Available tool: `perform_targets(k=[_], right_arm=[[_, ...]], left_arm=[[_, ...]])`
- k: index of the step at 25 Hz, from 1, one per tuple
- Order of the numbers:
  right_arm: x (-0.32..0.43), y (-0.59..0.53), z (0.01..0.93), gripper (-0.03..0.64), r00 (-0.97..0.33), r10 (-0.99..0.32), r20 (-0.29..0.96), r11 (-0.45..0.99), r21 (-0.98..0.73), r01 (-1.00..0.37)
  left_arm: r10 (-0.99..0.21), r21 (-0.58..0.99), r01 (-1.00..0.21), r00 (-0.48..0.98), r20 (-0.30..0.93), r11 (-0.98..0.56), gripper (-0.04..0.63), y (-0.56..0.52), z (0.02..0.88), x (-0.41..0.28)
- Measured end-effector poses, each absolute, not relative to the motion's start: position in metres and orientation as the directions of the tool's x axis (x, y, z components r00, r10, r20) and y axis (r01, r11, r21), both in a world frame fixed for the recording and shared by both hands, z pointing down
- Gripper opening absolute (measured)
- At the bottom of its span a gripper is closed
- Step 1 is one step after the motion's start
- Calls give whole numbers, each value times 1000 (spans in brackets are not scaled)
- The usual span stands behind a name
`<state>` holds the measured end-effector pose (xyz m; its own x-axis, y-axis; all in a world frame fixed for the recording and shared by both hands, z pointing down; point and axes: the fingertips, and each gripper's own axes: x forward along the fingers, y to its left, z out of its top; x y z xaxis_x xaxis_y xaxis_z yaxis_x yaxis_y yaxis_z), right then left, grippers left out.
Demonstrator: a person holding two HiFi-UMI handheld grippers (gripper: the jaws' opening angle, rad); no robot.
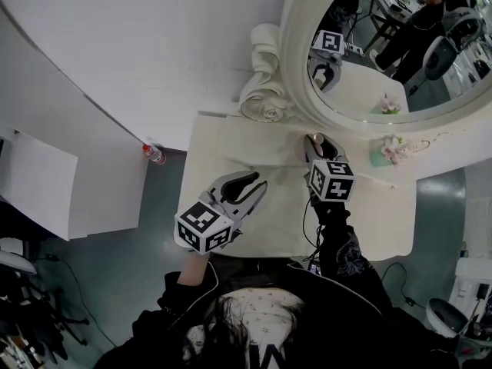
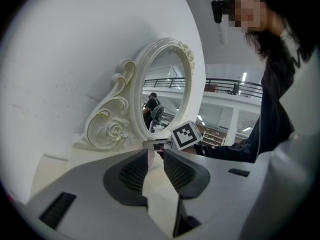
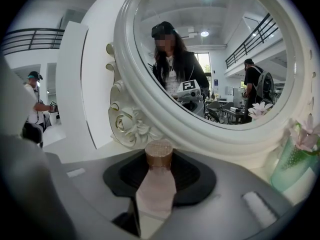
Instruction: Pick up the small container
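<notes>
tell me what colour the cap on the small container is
Copper-brown cap on the pale pink small container; clearest in the right gripper view.

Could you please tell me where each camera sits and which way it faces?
Head view: on the person's head, looking steeply down at the table, mirror, left gripper and right gripper; hair and jacket show.
Left gripper view: on the left gripper, looking along its shut jaws toward the mirror; the person's sleeve and torso show.
Right gripper view: on the right gripper, facing the mirror, jaws on the container; the person shows only reflected.
Shared: all three show the mirror.
</notes>
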<state>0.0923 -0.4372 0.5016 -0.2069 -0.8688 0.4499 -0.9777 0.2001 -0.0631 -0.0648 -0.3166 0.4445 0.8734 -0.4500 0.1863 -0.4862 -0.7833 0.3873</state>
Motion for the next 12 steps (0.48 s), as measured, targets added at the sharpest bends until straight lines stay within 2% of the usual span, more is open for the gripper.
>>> perform_targets(k=[12], right_arm=[[75, -405, 466, 146, -259, -867, 426, 241, -98, -966]], left_arm=[[-365, 441, -424, 906, 214, -791, 86, -304, 463, -51]])
